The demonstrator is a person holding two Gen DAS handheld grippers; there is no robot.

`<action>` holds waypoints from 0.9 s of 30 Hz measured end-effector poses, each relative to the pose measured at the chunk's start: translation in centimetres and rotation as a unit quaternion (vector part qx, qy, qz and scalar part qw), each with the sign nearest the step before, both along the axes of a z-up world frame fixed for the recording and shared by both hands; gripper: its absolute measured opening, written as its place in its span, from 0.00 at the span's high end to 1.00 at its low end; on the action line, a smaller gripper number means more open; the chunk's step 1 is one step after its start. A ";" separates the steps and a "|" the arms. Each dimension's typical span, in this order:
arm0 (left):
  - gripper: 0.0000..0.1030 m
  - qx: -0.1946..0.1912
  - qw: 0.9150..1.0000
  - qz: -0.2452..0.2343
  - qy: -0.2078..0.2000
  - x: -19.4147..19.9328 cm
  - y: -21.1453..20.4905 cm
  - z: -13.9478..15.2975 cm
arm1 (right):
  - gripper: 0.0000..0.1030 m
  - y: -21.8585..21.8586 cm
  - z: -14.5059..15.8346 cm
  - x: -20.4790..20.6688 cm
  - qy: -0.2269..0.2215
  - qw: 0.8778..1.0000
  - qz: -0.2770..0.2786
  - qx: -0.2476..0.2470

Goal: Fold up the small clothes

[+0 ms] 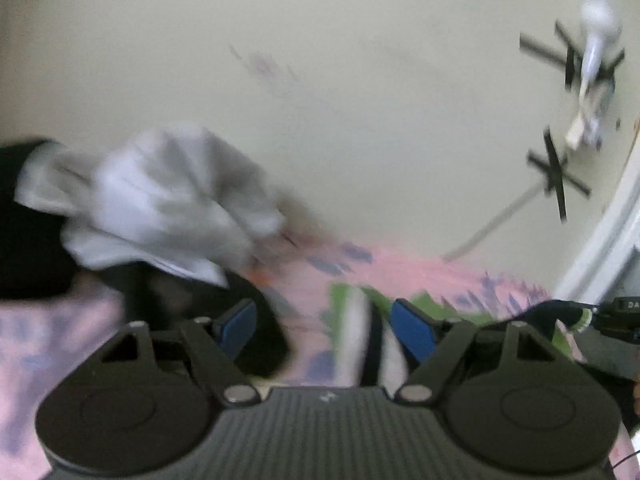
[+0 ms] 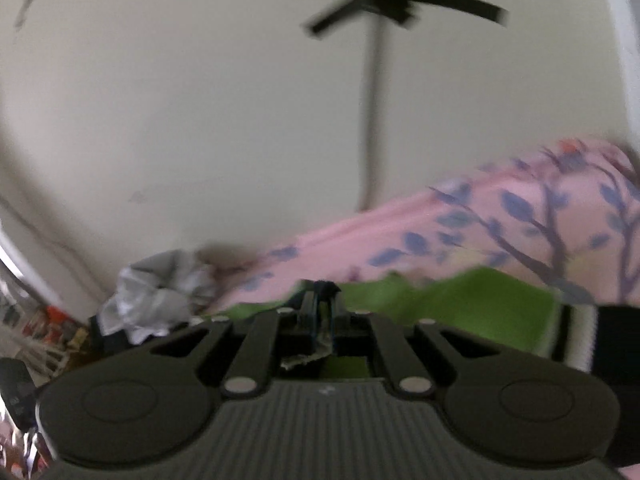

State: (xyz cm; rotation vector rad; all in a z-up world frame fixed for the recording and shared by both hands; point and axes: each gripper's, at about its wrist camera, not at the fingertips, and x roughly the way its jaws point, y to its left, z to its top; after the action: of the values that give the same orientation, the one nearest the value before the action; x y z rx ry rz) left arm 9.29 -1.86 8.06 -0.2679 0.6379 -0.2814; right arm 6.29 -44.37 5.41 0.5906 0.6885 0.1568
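A green garment with white and black bands [image 2: 472, 304] lies on a pink bedsheet with blue leaves [image 2: 500, 216]. My right gripper [image 2: 320, 312] is shut on the green garment's edge, with a scrap of cloth between the pads. In the left wrist view the same green garment [image 1: 360, 312] shows between the blue pads [image 1: 412, 328] of my left gripper [image 1: 324, 328], which is open and holds nothing. A crumpled white and grey cloth [image 1: 160, 200] with a dark garment [image 1: 224, 320] under it lies to the left. Both views are blurred.
A cream wall [image 1: 340, 100] rises behind the bed, with black tape crosses [image 1: 556, 176] and a white object [image 1: 596, 40] stuck to it. A white door frame [image 1: 608, 232] stands at the right. Cluttered items [image 2: 44, 340] sit at the right wrist view's far left.
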 end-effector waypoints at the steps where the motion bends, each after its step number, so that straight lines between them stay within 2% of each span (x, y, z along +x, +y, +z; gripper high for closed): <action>1: 0.26 0.001 1.000 -0.008 0.016 1.0 -1.1 -0.8 | 0.81 -0.8 -0.6 -0.1 0.006 1.000 -0.025 -0.005; 2: 0.26 0.008 0.999 -0.012 0.029 1.8 -2.0 -1.6 | 0.53 -1.6 -1.1 -0.4 0.013 0.999 -0.047 -0.005; 3: 0.26 0.020 0.999 -0.011 0.036 2.4 -2.9 -2.4 | 0.51 -2.3 -1.4 -0.8 0.018 0.997 -0.074 -0.003; 6: 0.29 0.041 0.998 -0.010 0.052 3.3 -4.3 -4.5 | 0.52 -3.5 -2.0 -2.1 0.013 0.997 -0.068 0.014; 8: 0.40 0.041 0.997 -0.013 0.061 3.6 -4.6 -5.6 | 0.52 -3.3 -2.0 -2.9 0.011 0.997 -0.076 -0.020; 9: 0.57 0.042 0.997 -0.019 0.066 3.8 -4.9 -6.1 | 0.52 -3.4 -1.7 -3.5 0.005 0.996 -0.086 -0.034; 10: 0.68 0.045 0.996 -0.025 0.069 3.7 -5.1 -6.4 | 0.52 -3.8 -1.4 -4.2 -0.003 0.995 -0.097 -0.033; 11: 0.70 0.053 0.997 -0.023 0.059 3.5 -5.3 -6.5 | 0.52 -4.2 -1.2 -4.7 -0.012 0.994 -0.107 -0.022; 13: 0.84 0.052 0.997 -0.024 0.053 3.5 -5.7 -6.5 | 0.52 -4.7 -0.7 -5.5 -0.029 0.993 -0.114 -0.010; 16: 0.87 0.041 0.998 -0.015 0.051 3.2 -5.1 -6.3 | 0.52 -2.8 -0.2 -5.0 -0.037 0.994 -0.093 -0.044; 19: 0.87 0.034 0.998 -0.013 0.053 3.4 -4.8 -6.3 | 0.60 -0.2 -1.1 -4.1 -0.026 0.995 -0.055 -0.080; 20: 0.87 0.037 0.998 -0.013 0.052 3.3 -4.9 -6.4 | 0.77 0.5 -2.1 -3.5 -0.005 0.994 -0.046 -0.094; 21: 0.87 0.043 0.998 -0.013 0.050 3.3 -5.0 -6.3 | 0.91 1.2 -3.8 -2.6 0.035 0.992 -0.035 -0.115; 22: 0.87 0.049 0.998 -0.013 0.048 3.2 -5.2 -6.3 | 0.99 1.6 -5.4 -2.2 0.064 0.988 -0.028 -0.136; 23: 0.86 0.054 0.997 -0.013 0.046 3.2 -5.2 -6.3 | 1.00 1.4 -6.1 -2.6 0.044 0.989 -0.037 -0.140; 26: 0.80 0.053 0.997 -0.008 0.050 3.2 -4.9 -6.4 | 1.00 -1.4 -4.9 -5.1 0.045 0.992 -0.096 -0.075; 27: 0.78 0.050 0.997 -0.007 0.050 3.2 -4.7 -6.4 | 0.99 -2.8 -4.1 -7.0 0.020 0.991 -0.119 -0.051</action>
State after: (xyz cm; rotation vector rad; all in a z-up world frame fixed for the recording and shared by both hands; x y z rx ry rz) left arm 12.50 -6.60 1.68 -0.1830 0.7513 -0.2494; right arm -0.72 -47.15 1.33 0.5736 0.6560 -0.1128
